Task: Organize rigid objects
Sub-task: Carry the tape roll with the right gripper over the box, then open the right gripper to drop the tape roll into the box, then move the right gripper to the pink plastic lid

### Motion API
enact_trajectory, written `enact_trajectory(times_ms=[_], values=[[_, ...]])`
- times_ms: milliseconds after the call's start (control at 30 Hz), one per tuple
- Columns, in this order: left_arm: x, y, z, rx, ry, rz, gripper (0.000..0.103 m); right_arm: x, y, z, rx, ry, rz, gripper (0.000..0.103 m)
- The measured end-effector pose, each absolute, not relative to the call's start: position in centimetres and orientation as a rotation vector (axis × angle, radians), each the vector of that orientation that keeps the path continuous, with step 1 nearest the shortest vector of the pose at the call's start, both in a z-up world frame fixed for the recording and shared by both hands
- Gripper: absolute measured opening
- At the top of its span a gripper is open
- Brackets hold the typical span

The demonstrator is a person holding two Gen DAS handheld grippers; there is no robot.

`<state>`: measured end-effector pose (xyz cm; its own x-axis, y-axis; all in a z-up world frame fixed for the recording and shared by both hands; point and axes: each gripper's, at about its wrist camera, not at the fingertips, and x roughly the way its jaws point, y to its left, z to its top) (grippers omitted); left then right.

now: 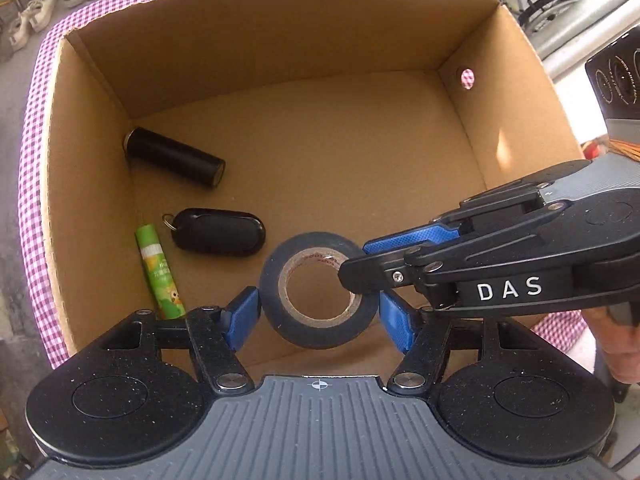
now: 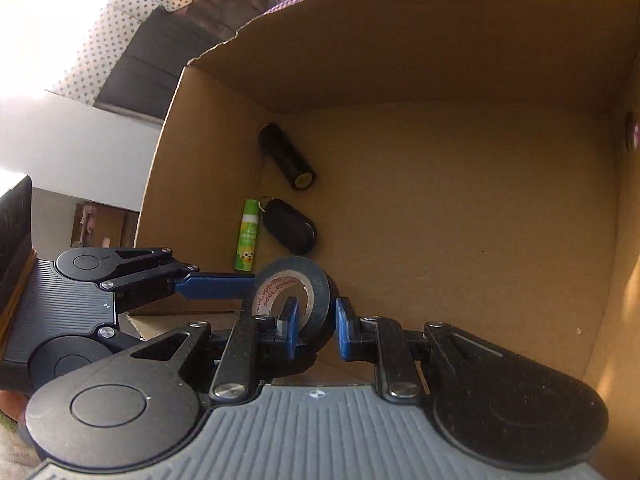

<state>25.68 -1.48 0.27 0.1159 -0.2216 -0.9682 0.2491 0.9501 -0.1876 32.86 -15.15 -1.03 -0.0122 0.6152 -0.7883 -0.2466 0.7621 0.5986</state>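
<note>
Pink-and-white checked cloth (image 1: 34,128) covers the surface under an open cardboard box (image 1: 280,32), and both grippers reach down into that box. Left gripper (image 1: 319,318): its blue pads (image 1: 242,316) sit on opposite outer sides of a roll of black tape (image 1: 276,280) at lower centre of the left wrist view, clamped across the roll's full width. Right gripper (image 2: 314,326): it enters from the right of the left wrist view, and its jaws are nearly together, pinching the wall of the same roll, one finger inside the core and one outside. In the right wrist view the roll of black tape (image 2: 320,284) stands on edge at centre frame, its pale printed core facing left, with the left gripper (image 2: 240,280) reaching it from the left. The roll is held above the box floor near the front wall; whether it touches the floor cannot be told. Left of the roll, a black key fob (image 1: 220,232) with a metal ring lies flat on the floor. Just beside it, against the left wall, lies a green glue stick (image 1: 160,272). Farther up the frame, in the far left corner, a black cylinder (image 1: 174,156) lies on its side. Shoes (image 1: 36,12) stand on the ground at upper left, outside the box.
</note>
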Motion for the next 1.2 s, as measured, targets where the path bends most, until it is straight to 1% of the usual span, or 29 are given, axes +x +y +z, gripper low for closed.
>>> enact_trajectory(times_ms=[200,367,567,700,767,800,833,867,967,1067,1200], values=[[25.0,-1.2,0.4,0.024,1.415,-0.336,0.068,33.3,-14.0,-2.8,0.334,1.496,0.689,0.022],[23.3,-0.9,2.7,0.053,1.325,-0.324,0.069,32.2,-14.7,-0.5,0.362,1.420,0.706,0.023],[18.3,-0.8,7.0,0.079,1.137,-0.349,0.069,27.6,-18.7,5.2,0.439,1.176,0.718,0.023],[14.3,-0.9,9.7,0.096,0.973,-0.374,0.070,21.6,-22.3,8.3,0.501,0.962,0.704,0.024],[12.0,-0.8,10.2,0.080,0.919,-0.381,0.073,17.8,-24.0,8.9,0.528,0.867,0.689,0.030],[11.3,-0.8,10.3,0.065,0.902,-0.385,0.075,16.3,-24.6,9.0,0.543,0.828,0.680,0.032],[10.6,-0.6,10.3,0.044,0.890,-0.388,0.075,14.5,-25.3,8.9,0.553,0.794,0.667,0.037],[10.3,-0.6,10.2,0.022,0.883,-0.389,0.075,13.1,-25.7,8.6,0.559,0.772,0.658,0.039],[9.5,0.1,9.2,-0.053,0.871,-0.385,0.075,8.9,-27.2,7.2,0.604,0.740,0.613,0.040],[8.1,0.9,7.8,-0.131,0.874,-0.380,0.075,6.3,-27.4,4.9,0.657,0.783,0.589,0.040],[6.0,0.4,6.0,-0.105,0.876,-0.316,0.075,4.6,-26.4,2.5,0.623,0.853,0.558,0.040]])
